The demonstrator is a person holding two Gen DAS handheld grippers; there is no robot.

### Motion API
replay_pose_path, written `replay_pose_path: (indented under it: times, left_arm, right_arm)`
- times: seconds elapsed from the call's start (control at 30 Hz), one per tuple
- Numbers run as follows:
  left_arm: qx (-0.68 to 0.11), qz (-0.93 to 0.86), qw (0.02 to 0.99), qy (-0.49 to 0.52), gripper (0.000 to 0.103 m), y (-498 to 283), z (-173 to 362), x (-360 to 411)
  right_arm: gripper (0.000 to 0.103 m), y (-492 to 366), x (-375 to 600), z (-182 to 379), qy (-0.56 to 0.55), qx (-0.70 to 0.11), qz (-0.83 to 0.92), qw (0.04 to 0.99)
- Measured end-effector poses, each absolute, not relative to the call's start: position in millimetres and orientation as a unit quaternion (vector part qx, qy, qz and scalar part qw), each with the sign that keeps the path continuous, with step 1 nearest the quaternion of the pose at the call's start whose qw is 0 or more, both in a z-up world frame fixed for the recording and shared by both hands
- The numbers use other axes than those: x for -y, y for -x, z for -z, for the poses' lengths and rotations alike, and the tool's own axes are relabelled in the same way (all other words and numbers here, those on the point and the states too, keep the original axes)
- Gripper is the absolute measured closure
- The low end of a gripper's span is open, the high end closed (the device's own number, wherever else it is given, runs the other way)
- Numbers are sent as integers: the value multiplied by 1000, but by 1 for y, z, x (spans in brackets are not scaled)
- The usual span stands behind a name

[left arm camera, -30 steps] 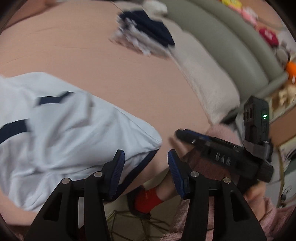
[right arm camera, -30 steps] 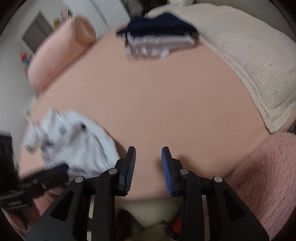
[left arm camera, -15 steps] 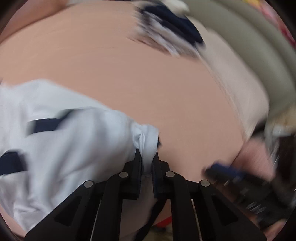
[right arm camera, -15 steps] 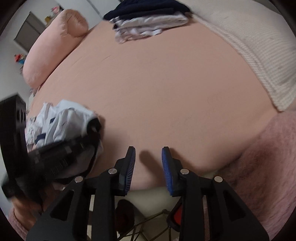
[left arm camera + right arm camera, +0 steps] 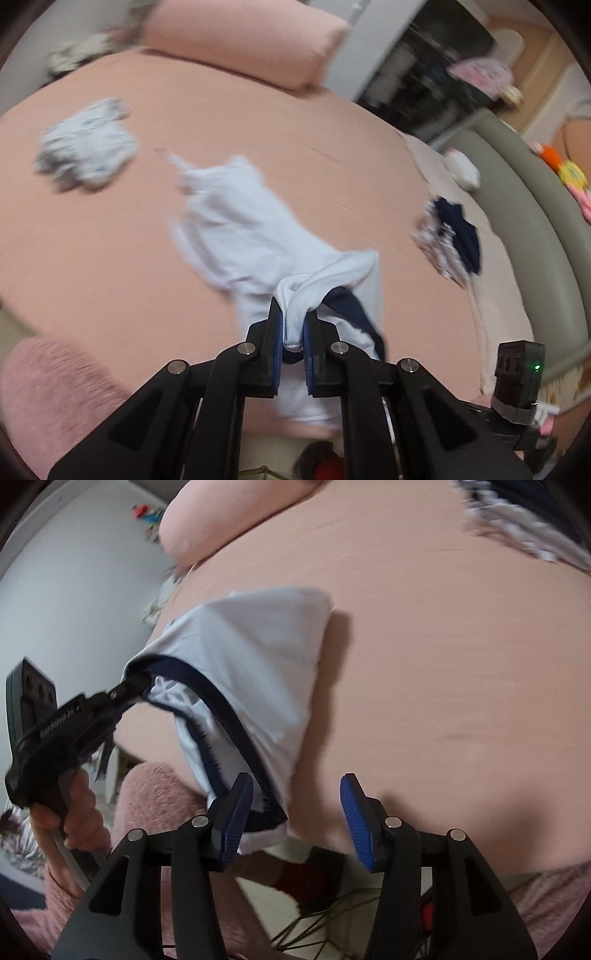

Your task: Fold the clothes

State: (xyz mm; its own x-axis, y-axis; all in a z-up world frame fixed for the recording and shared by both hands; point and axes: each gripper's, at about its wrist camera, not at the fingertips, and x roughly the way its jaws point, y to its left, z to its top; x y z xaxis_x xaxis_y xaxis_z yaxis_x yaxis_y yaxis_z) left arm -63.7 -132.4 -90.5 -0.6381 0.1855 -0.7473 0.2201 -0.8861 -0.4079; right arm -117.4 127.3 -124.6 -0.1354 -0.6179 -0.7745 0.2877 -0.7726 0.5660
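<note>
Slippage risk: left gripper [image 5: 294,334] clenches only a bunched hem of the pale-blue, navy-trimmed garment [image 5: 255,225]; right gripper [image 5: 295,818], empty, is opening.

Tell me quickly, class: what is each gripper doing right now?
Left gripper: closed on a bunched edge of the white garment with navy trim.
Right gripper: jaws opening, pads pressing on nothing; the garment's trim lies beside its left finger.

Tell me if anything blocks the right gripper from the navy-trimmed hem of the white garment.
Nothing visible does. The right gripper, jaws opening and empty, sits right beside the white garment; its navy hem hangs by the near finger. The left gripper pinches another part.
</note>
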Motion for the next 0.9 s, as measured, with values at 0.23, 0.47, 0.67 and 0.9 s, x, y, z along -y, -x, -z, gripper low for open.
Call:
replay_pose_path:
  times: [0.23, 0.47, 0.67, 0.9]
  left_arm:
    - [-265, 857, 35, -440, 93, 39, 130, 157]
    - [-285, 838, 9, -465, 86, 56, 161, 157]
    - [-250, 831, -21, -496, 59, 89, 179, 135]
    - [-183, 863, -87, -463, 58, 110, 154, 91]
  right_arm:
    - [52, 100, -65, 133, -600, 77, 727, 324]
    - [79, 69, -44, 163, -616, -55, 736, 274]
    - [95, 72, -67, 148, -581, -72, 782, 214]
    - [95, 78, -80, 142, -574, -49, 787, 218]
